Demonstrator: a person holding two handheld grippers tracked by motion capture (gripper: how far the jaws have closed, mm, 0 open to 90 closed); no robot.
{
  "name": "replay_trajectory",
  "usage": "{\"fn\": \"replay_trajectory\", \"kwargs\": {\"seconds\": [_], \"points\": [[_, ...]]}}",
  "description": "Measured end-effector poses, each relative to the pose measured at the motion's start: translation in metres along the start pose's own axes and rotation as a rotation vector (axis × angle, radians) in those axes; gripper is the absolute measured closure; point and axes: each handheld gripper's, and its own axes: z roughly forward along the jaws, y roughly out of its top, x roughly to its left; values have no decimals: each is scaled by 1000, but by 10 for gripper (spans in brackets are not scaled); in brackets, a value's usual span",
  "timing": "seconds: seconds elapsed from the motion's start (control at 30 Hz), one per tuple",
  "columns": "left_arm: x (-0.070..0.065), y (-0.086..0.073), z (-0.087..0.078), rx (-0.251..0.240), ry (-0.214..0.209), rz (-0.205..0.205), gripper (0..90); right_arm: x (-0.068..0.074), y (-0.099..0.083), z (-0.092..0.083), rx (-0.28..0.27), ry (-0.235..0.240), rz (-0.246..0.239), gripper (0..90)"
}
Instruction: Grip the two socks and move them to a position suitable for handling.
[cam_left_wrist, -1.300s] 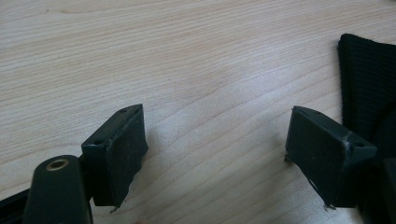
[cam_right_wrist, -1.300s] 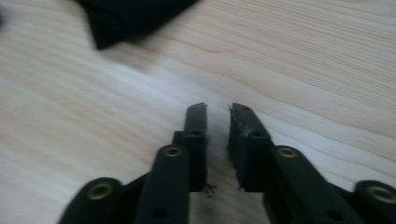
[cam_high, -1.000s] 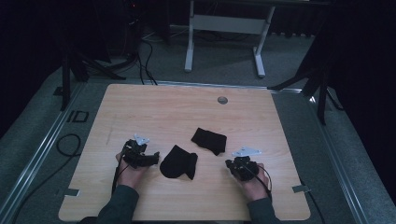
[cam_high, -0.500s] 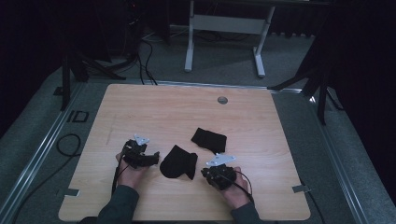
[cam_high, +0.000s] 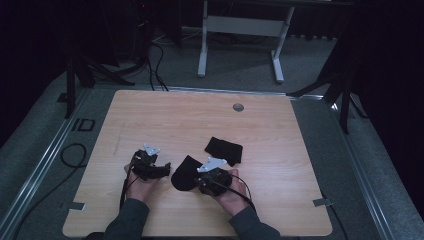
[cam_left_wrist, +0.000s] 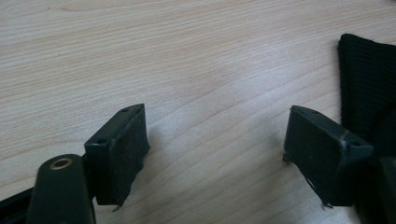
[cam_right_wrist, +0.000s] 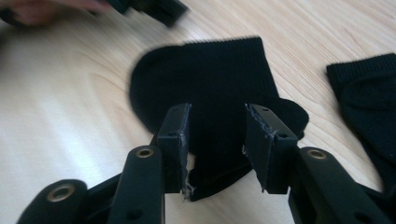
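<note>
Right gripper lined up on the near sock.

My right gripper, jaws just opening and half spread, straddles the near sock without pinching it, placed for a grab at its edge. My left gripper waits released over bare worktop beside that sock. The second sock lies apart, farther back.

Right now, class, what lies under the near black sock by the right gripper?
The near black sock lies flat on the wooden table; bare wood shows all round it. Whatever is directly beneath the fabric is covered. The right gripper hangs over its near end, jaws apart.
</note>
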Motion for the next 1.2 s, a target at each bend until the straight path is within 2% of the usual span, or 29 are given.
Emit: {"fn": "replay_trajectory", "kwargs": {"seconds": [0.03,0.07,0.2,0.23,0.3,0.33,0.37,0.4,0.43,0.47,0.53,0.57,0.6,0.63,0.67,0.77,0.87,1.03,1.1,1.2], "points": [[0,0,0,1,2,-2,236,-2,-1,4,9,-7,-2,653],[1,0,-1,1,3,-4,257,-6,-6,9,33,2,17,700],[1,0,-2,4,6,-8,279,-12,-14,14,66,0,28,759],[1,0,-2,4,6,-10,324,-16,-19,16,79,2,37,782],[1,1,-4,4,6,-9,358,-18,-20,16,80,7,39,793],[0,1,-4,2,2,-8,456,-21,-21,15,87,7,30,808],[-1,1,-5,2,-3,-5,456,-21,-21,15,87,7,30,808],[-3,1,-6,-1,-26,1,520,-24,-23,14,100,9,23,824],[-3,1,-6,-1,-26,1,545,-24,-23,14,100,9,23,824],[-5,1,-6,-4,-43,-2,545,-26,-24,14,102,13,19,830],[-8,1,-6,-5,-81,6,608,-30,-25,12,109,17,10,844],[-11,1,-6,-5,-99,14,636,-32,-26,12,113,24,3,854],[-14,2,-7,-5,-110,31,718,-36,-27,12,116,39,-6,869],[-18,2,-7,-11,-126,50,718,-36,-27,12,116,39,-6,869],[-22,3,-8,-15,-141,71,775,-37,-27,12,116,44,-12,877],[-36,6,-9,-32,-185,130,857,-39,-26,12,119,63,-34,889],[-47,9,-9,-50,-225,164,876,-41,-25,13,130,80,-53,893],[-57,17,-4,-64,-277,167,897,-42,-23,14,135,89,-76,894],[-60,20,0,-65,-288,172,898,-42,-23,14,136,94,-79,893],[-64,24,7,-39,-282,213,899,-45,-22,14,141,102,-93,893]]}}
